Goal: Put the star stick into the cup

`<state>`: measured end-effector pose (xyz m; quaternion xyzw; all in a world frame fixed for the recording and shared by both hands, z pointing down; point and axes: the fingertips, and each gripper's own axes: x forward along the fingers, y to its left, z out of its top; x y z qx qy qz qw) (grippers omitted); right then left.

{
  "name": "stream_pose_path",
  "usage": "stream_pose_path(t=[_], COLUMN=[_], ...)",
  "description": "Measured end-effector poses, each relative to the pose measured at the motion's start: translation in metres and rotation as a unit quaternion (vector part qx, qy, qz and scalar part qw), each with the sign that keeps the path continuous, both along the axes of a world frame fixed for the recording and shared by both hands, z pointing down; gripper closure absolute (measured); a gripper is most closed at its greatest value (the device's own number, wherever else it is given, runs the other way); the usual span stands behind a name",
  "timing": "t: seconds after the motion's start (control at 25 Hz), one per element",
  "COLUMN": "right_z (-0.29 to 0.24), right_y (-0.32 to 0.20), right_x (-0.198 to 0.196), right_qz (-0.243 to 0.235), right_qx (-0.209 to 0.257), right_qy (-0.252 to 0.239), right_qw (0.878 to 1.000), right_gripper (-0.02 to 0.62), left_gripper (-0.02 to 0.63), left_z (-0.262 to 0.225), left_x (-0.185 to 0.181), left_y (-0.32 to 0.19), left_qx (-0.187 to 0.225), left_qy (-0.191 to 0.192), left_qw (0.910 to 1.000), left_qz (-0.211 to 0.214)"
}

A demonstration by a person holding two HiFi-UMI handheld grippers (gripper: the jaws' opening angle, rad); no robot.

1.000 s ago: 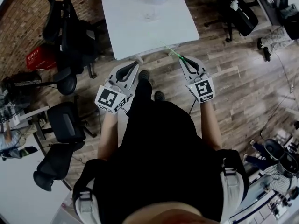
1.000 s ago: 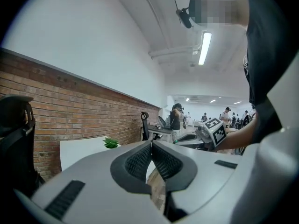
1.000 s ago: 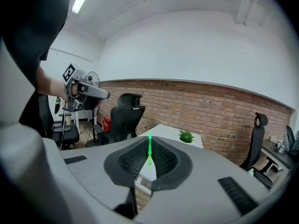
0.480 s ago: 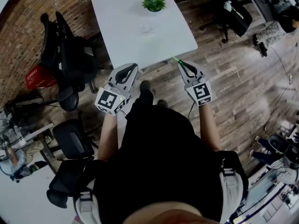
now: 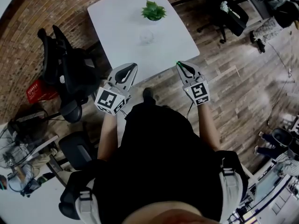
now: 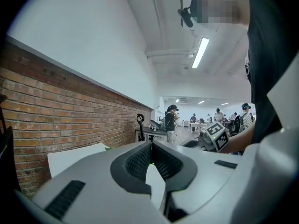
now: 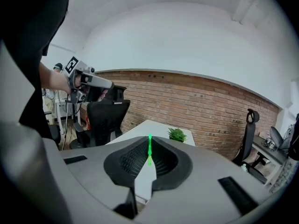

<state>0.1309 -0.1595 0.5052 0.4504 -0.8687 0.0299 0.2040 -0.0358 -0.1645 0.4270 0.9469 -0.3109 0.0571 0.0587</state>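
My right gripper is shut on a thin green star stick, whose tip pokes out just past the pads. In the right gripper view the jaws point at the white table. A clear cup stands near the middle of the table, well ahead of both grippers. My left gripper hovers at the table's near edge, shut with nothing between its fingers.
A small green potted plant stands on the table behind the cup. Black office chairs crowd the left side by a brick wall, and another chair sits at the right. Wooden floor lies around the table.
The table has drawn closer in the head view. Both grippers now reach its near edge, the right one still holding the green stick.
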Motion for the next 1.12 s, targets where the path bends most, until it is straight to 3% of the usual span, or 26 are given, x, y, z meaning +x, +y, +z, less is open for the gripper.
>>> stream_pose_path(t=[0.6, 1.12], right_z=[0.04, 0.054], right_y=[-0.04, -0.055], right_x=[-0.033, -0.049], right_qz=[0.049, 0.022], right_qx=[-0.022, -0.022], right_qy=[0.021, 0.068], right_qw=[0.998, 0.997], right_gripper=[0.583, 0.583], left_gripper=[0.583, 0.583], left_z=[0.01, 0.017], left_x=[-0.04, -0.058], left_y=[-0.059, -0.068], left_qx=[0.005, -0.005], left_qy=[0.002, -0.001], left_qw=[0.9994, 0.9998], left_qz=[0.035, 0.019])
